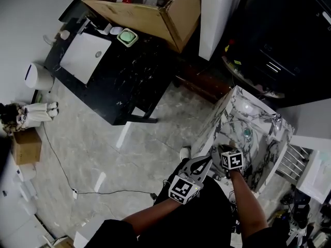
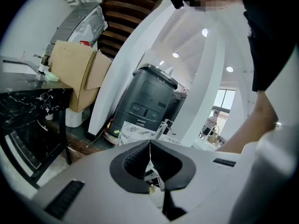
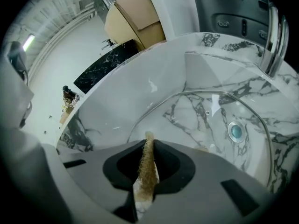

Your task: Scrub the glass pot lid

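The glass pot lid (image 3: 196,125) lies tilted inside the white marble sink (image 3: 140,78), with its steel rim arching over the drain (image 3: 235,131). It looks propped there so that water and suds run into the basin and not onto the floor. Just above it is the right gripper (image 3: 148,146), its fingers pinched tight on a coarse tan scrub pad (image 3: 145,167). The pad stands on edge, its tip poking out ahead toward the glass but seemingly short of touching it. The grip seems chosen so that the pad, not the plastic, meets the lid. The scrubbing looks about to begin.

The left gripper (image 2: 150,146) hangs beside the right one at the near side of the sink. Its fingers are pressed together with nothing to be made out between them, and it points past the basin at a grey machine (image 2: 145,101). By this reading it is spare for now and could be used to steady the rim. The faucet (image 3: 271,36) stands at the far edge. Well apart, a black bench (image 1: 119,71) carries an open cardboard box (image 1: 150,6)
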Demonstrator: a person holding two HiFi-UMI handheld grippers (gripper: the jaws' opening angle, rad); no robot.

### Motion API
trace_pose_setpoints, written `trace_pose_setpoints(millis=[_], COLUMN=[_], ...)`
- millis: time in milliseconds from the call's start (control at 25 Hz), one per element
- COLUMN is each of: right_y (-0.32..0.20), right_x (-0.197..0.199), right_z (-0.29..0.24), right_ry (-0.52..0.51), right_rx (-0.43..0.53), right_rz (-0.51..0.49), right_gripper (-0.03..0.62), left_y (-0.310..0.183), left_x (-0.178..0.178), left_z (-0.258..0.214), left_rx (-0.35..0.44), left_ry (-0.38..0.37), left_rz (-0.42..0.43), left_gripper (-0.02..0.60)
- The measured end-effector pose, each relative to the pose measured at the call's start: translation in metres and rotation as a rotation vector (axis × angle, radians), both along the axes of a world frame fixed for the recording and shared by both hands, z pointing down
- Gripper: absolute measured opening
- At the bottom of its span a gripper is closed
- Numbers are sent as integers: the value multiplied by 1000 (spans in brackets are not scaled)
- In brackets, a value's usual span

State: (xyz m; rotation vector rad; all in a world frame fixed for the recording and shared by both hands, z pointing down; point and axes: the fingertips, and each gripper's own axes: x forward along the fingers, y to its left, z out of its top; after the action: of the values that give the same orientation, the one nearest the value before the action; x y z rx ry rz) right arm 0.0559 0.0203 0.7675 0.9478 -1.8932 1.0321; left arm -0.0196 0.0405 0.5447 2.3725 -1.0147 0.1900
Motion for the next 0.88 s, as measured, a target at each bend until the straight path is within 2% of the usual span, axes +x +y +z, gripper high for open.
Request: trace_pose_setpoints(millis=[520,880], right_y=[-39,-75], right_x=[-12,0], right_z=[-1,-3], right_ry=[-24,16], right_rx=[34,86], right_rz=[74,65], right_gripper=[57,57], left_y=[-24,-31], left_x=[-19,-22], left_z=[-1,3], left_rx=[6,-12], left_ry=[9,8], left_rz=[26,36], left_gripper=[15,17])
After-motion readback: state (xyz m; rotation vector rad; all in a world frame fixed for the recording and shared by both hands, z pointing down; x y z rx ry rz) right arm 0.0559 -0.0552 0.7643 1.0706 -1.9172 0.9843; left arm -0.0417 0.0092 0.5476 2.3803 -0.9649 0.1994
